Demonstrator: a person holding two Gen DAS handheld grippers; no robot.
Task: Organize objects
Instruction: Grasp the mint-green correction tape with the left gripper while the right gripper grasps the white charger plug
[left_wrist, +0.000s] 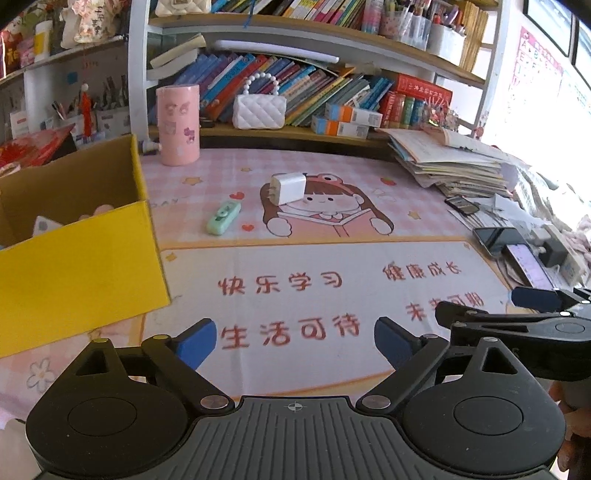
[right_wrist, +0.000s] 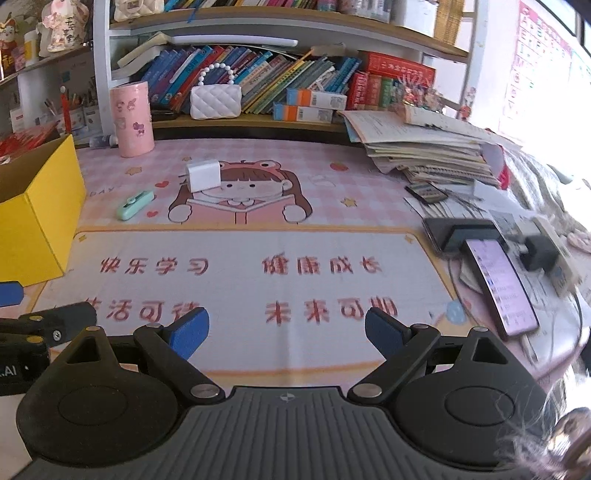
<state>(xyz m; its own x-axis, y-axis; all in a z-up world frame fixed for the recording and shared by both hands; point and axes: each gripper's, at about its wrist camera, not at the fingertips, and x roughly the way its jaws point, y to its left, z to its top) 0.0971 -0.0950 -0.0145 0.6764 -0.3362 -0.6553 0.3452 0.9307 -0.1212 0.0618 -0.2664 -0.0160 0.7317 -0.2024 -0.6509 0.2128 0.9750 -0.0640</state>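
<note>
Left wrist view: left tool (left_wrist: 294, 341) hangs over the printed mat (left_wrist: 332, 258) on the counter, blue pads spread wide, nothing between them. One yellow box (left_wrist: 79, 258) at the near left, open-topped, with a few pale items already inside; I cannot make them out. Loose on the mat: one white charger block (left_wrist: 289, 188), lying on the cartoon girl's head, and one mint-green eraser-like case (left_wrist: 222, 218) just to its left, nearer the box. One pink cylinder (left_wrist: 178, 124) stands upright at the back edge, below the shelf. The right tool's arm shows at the right edge. Right wrist view: right tool (right_wrist: 287, 332) likewise gaping and empty, low over the red lettering. Same count here: one charger, one green case, one box, one pink cylinder, plus a paper stack (right_wrist: 424, 147) and two phones (right_wrist: 498, 280) on the right. Judgement: the step is an approach to a pick. The green case is slim and flat, so best to bring the pads down across its short width. The charger sits well apart from the box, so lift it clear of the box wall.
</note>
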